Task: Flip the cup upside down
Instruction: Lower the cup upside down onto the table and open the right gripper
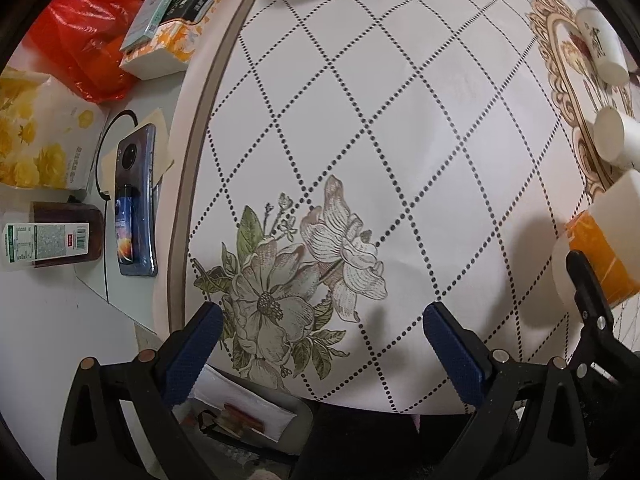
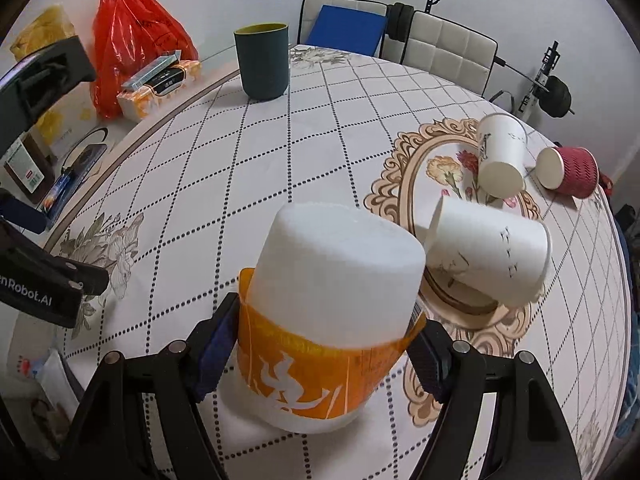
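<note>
A white cup with an orange sleeve (image 2: 320,320) stands upside down on the tablecloth, base up, rim at the cloth. My right gripper (image 2: 320,350) has a blue pad (image 2: 216,356) on each side of the sleeve and is shut on it. The same cup (image 1: 600,256) shows at the right edge of the left wrist view, with a right finger (image 1: 588,292) on it. My left gripper (image 1: 320,344) is open and empty above the flower print, near the table's front edge.
Two white paper cups (image 2: 492,256) (image 2: 502,156) and a red ribbed cup (image 2: 568,170) lie on their sides at the right. A dark green cup (image 2: 262,62) stands upright at the back. A red bag (image 2: 132,40), boxes and a phone (image 1: 134,200) lie left of the table.
</note>
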### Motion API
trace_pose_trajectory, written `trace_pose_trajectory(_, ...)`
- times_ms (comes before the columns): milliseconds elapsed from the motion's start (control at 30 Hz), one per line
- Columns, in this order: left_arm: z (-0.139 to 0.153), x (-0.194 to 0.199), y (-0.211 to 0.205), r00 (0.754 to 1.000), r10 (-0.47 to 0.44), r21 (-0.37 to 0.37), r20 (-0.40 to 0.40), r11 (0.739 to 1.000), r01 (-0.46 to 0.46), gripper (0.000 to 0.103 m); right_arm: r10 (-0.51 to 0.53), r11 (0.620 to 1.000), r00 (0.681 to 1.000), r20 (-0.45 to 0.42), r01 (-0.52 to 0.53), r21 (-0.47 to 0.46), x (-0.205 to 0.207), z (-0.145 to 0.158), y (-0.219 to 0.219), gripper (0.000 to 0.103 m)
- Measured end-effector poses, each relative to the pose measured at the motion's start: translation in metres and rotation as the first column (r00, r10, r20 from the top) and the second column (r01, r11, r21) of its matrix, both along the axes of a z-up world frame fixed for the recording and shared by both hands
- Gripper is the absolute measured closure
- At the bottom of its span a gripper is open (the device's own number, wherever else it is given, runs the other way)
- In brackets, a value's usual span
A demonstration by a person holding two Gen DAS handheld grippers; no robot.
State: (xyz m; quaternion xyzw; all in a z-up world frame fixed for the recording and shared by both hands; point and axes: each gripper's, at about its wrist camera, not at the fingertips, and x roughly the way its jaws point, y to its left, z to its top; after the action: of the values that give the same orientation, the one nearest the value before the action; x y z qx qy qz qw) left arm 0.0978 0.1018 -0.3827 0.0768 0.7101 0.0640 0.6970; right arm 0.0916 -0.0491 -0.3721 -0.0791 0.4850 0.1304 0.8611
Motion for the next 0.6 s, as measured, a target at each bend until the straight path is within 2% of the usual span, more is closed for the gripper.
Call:
trace_pose_trajectory(333, 0.005, -0.005, -0.016, 0.998, -0.048, -0.011, 0.028, 0.999, 0.048, 0.0, -0.034, 0.999, 0.995, -0.091, 0.033, -0.006, -0.014, -0.013, -0.014, 0.024)
trace_pose_trajectory(367, 0.007, -0.005, -0.018, 0.998, -0.053, -0.015, 0.036, 0.998, 0.054, 0.0, -0.04, 0.999, 0.994, -0.098, 0.039, -0.011, -0.015, -0.012, -0.015, 0.023)
trace_pose_trajectory(467, 0.014, -0.007, -0.021, 0.996, -0.068, -0.029, 0.057, 0.997, 0.07, 0.0, -0.062, 0.998, 0.987, -0.146, 0.061, -0.014, -0.015, -0.011, -0.019, 0.009)
trace_pose_trajectory(600, 0.026, -0.013, -0.029, 0.991, -0.099, -0.043, 0.088, 0.994, 0.103, 0.0, -0.12, 0.993, 0.973, -0.195, 0.116, -0.032, -0.02, -0.003, -0.027, 0.007)
